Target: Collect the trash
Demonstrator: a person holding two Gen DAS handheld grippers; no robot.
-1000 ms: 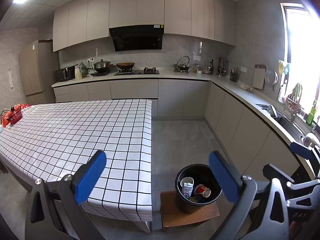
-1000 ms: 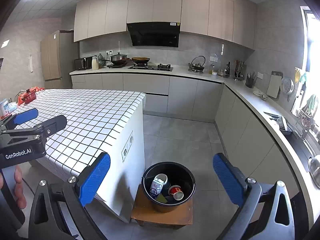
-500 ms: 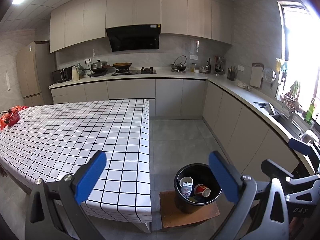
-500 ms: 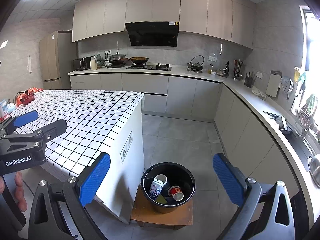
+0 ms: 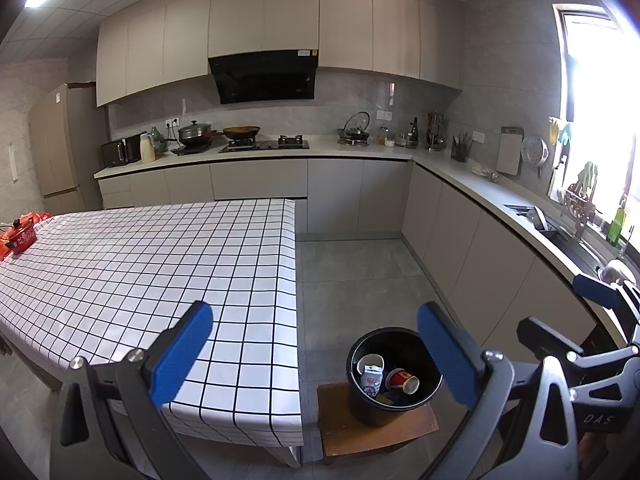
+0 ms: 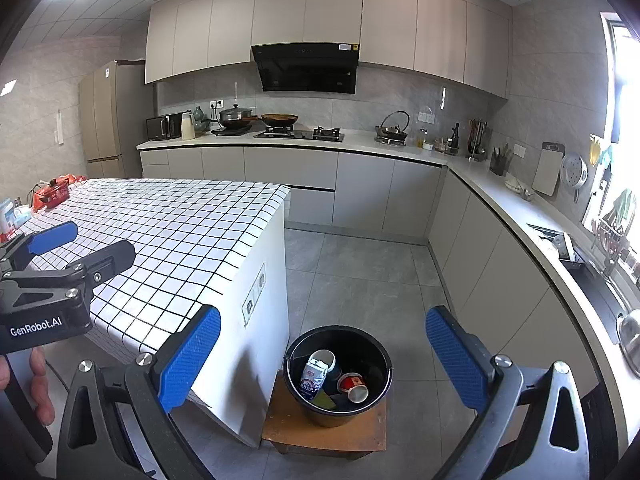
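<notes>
A black bin [image 5: 362,398] stands on a low wooden stool [image 5: 376,432] beside the table's corner. In it lie a white carton [image 5: 371,380], a red paper cup [image 5: 402,380] and a white cup [image 5: 370,360]. The bin also shows in the right wrist view [image 6: 298,388] with the carton [image 6: 314,376] and red cup [image 6: 354,386]. My left gripper [image 5: 316,348] is open and empty, held above the table edge and bin. My right gripper [image 6: 324,354] is open and empty, above the bin. Each gripper appears at the edge of the other's view.
The table with a black-and-white checked cloth [image 5: 140,272] fills the left. A red item [image 5: 20,236] lies at its far left end. Grey counters [image 5: 460,176] with stove, pots and a sink run along the back and right walls. Grey tiled floor [image 5: 352,276] lies between.
Both grippers have stayed open. The left wrist view has drifted slightly, with the table and red item shifting a little left; the bin and its contents have not moved.
</notes>
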